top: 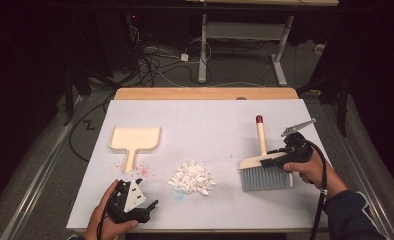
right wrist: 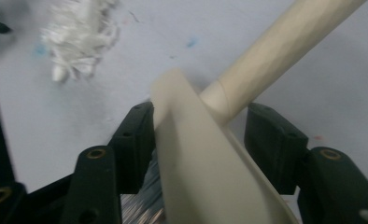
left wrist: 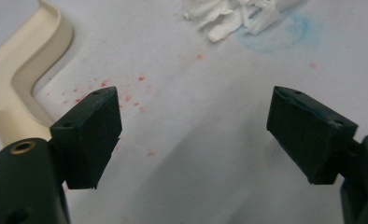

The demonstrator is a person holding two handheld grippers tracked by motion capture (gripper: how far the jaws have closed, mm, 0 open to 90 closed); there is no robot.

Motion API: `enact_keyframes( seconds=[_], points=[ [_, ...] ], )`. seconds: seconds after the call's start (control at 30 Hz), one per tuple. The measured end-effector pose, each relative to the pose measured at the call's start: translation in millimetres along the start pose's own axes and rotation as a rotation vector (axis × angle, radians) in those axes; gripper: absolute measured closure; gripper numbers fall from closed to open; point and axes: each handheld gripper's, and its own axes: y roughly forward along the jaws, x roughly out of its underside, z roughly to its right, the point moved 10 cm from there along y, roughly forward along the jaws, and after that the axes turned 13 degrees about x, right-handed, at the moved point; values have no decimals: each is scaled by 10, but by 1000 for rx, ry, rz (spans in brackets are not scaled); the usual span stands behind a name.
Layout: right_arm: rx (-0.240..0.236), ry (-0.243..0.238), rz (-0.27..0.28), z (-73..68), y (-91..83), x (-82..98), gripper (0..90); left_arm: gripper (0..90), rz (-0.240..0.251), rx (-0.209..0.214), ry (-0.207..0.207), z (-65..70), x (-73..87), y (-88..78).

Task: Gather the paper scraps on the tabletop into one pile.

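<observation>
While the left gripper (top: 147, 207) rests at the lower left of the high view with its jaws spread apart over bare table (top: 210, 115), the cream dustpan (top: 134, 140) lies up and left of it, handle toward the person. At centre sits a heap of white paper scraps (top: 191, 178). To the right lies the hand brush (top: 262, 167), grey bristles toward the person, red-tipped handle pointing away. Over its head sits the right gripper (top: 268, 159); in the right gripper view its jaws straddle the brush's cream back, the left pad (right wrist: 136, 140) close against it, the right one standing off with a gap.
</observation>
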Motion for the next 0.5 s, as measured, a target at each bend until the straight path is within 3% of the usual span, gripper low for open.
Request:
enact_keyframes(
  seconds=[0.1, 0.17, 0.23, 0.3, 0.43, 0.5],
  points=[
    [132, -19, -11, 132, -11, -39, 478, 177, -1, 5, 12, 19, -12, 3],
    [166, -14, 11, 153, -30, -68, 453, 176, -2, 5, 11, 18, -11, 4],
    [237, -33, 31, 179, -49, -99, 436, 175, 5, 2, 7, 12, -14, 1],
    [328, -51, 116, 213, -107, -185, 450, 175, 8, -2, 6, 9, -19, -7],
    [378, -86, 224, 170, -161, -290, 376, 175, 9, -4, 7, 3, -24, -12],
    [415, -98, 242, 149, -163, -313, 353, 175, 7, -4, 8, 4, -22, -8]
  ],
)
